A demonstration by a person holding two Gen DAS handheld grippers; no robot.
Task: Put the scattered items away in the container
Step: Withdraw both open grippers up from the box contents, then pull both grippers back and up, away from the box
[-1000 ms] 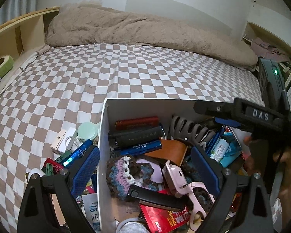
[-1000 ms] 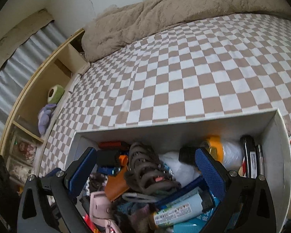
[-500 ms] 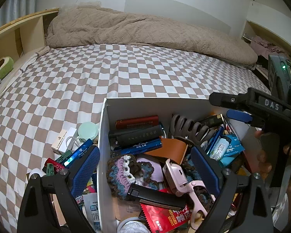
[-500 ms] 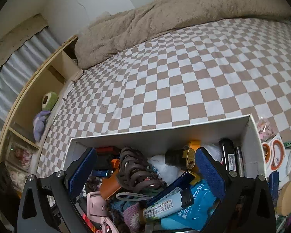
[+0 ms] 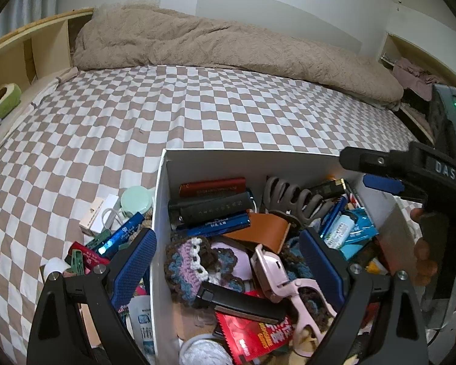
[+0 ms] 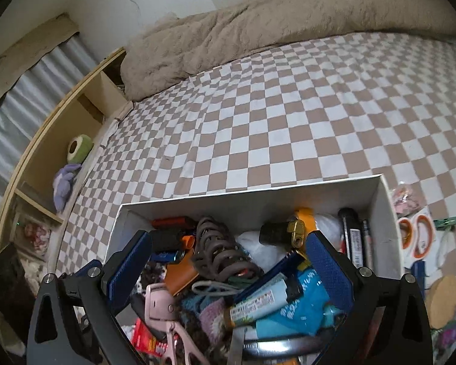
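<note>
Currently, you held left gripper [image 5: 225, 261] and right gripper [image 6: 228, 261] spread wide, empty, above white box [image 5: 164, 188]. Box sat overfilled; blue pen [image 5: 121, 237] lay outside, just beside left wall. Risk: added item could slide off heap.

Checkered bed [image 5: 197, 115], wooden shelving [image 6: 60, 140]

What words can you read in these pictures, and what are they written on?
"DAS": on the black right gripper's body, seen from the left wrist view.
Gold script on the dark blue pen box in the white box: too blurred.
White print on the red glove packet: too blurred.
Label on the white tube: too small.
</note>
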